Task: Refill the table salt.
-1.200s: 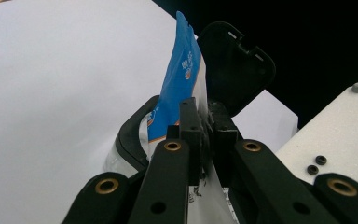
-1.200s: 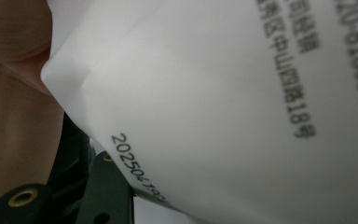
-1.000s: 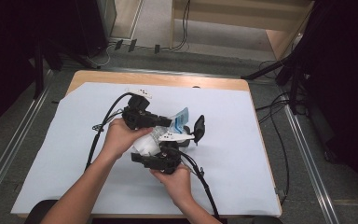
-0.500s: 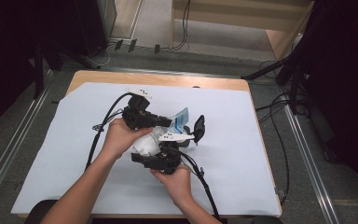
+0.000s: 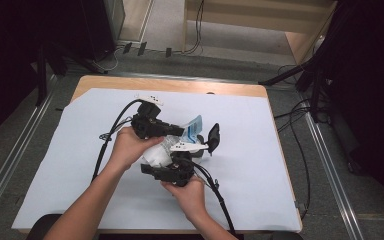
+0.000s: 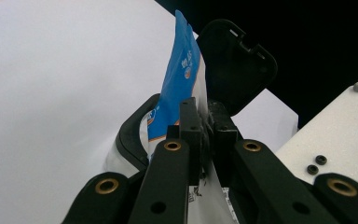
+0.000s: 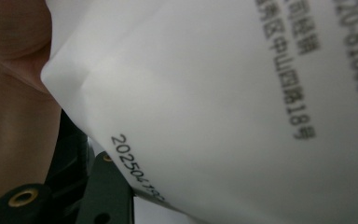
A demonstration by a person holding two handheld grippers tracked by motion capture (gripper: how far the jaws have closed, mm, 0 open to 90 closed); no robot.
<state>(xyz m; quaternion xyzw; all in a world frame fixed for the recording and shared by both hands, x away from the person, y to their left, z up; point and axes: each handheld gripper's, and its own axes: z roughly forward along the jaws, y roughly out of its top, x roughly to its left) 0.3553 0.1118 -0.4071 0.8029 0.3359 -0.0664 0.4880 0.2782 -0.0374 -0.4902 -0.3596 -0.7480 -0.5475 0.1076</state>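
Pouch (image 5: 194, 129), a blue-and-white plastic refill bag, sits near the middle of the table (image 5: 260, 200), on the pale sheet (image 5: 55, 165) covering it, held between both grippers. The left gripper (image 6: 204, 135) has its jaws pinched tight on the pouch's upper edge, blue print rising above them in the left gripper view. Just behind stands a black container (image 6: 135, 135) with its hinged lid (image 6: 237, 60) flipped up; the pouch's lower part appears to sit inside its rim, though what else it holds cannot be made out. The right gripper (image 5: 172, 167) lies underneath, jaws part-way apart around the pouch's white body; its pads are hidden, and its own view is blurred by white film with black printing pressed close.
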